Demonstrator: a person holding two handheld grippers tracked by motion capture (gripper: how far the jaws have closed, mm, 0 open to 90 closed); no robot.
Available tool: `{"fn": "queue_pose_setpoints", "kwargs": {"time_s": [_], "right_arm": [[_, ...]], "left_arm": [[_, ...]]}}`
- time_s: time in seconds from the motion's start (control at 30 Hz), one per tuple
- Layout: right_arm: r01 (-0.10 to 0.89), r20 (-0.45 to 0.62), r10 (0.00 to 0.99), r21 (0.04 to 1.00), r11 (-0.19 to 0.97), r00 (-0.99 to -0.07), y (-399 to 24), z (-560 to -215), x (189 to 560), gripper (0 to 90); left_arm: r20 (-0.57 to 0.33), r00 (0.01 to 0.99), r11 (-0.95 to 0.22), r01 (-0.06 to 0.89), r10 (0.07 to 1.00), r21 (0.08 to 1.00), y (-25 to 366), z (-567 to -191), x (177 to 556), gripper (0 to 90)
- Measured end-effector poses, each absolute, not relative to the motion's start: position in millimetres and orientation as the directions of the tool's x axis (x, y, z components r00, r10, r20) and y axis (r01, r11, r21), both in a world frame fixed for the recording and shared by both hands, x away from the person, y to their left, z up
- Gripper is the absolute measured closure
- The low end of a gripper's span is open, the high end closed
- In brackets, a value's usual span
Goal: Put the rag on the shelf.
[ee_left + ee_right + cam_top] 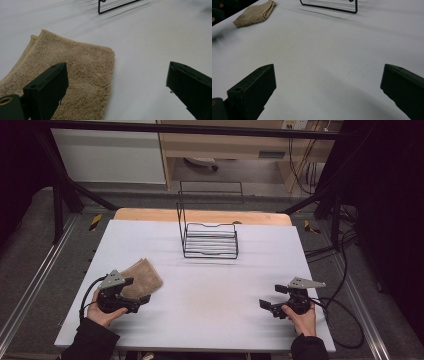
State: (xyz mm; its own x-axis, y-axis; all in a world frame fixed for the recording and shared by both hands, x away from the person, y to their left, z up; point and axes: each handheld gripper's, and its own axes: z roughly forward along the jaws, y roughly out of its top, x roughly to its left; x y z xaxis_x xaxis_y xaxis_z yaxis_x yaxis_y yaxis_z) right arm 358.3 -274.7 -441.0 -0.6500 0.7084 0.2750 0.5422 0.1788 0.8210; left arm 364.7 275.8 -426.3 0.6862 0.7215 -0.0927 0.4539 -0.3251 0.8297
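A folded tan towel (pixel 144 274) lies on the white table (pixel 215 310) at the left. My left gripper (pixel 138 290) hovers at the towel's near edge, open wide. In the left gripper view the towel (pixel 75 62) spreads under and past the left jaw, and nothing sits between the jaws of the gripper (pixel 117 67). My right gripper (pixel 271 296) is at the table's near right, open over bare tabletop. The right gripper view has that gripper (pixel 329 68) with jaws wide apart and the towel (pixel 254 13) far off at the upper left.
A black wire rack (pixel 210 240) stands at the back middle of the table, its base also seen in the gripper views (pixel 117 6) (pixel 332 6). Black frame bars and cables run along the right side of the table (pixel 340 270).
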Motion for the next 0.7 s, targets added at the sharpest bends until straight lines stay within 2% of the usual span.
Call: {"fn": "queue_pose_setpoints", "kwargs": {"time_s": [0.7], "right_arm": [[0.541, 0.260, 0.709, 0.817, 0.200, -0.655, -270.9, -441.4, 357.7, 0.5]], "left_arm": [[-0.072, 0.682, -0.350, 0.460, 0.727, 0.816, 265.4, -417.6, 366.1, 6.0]]}}
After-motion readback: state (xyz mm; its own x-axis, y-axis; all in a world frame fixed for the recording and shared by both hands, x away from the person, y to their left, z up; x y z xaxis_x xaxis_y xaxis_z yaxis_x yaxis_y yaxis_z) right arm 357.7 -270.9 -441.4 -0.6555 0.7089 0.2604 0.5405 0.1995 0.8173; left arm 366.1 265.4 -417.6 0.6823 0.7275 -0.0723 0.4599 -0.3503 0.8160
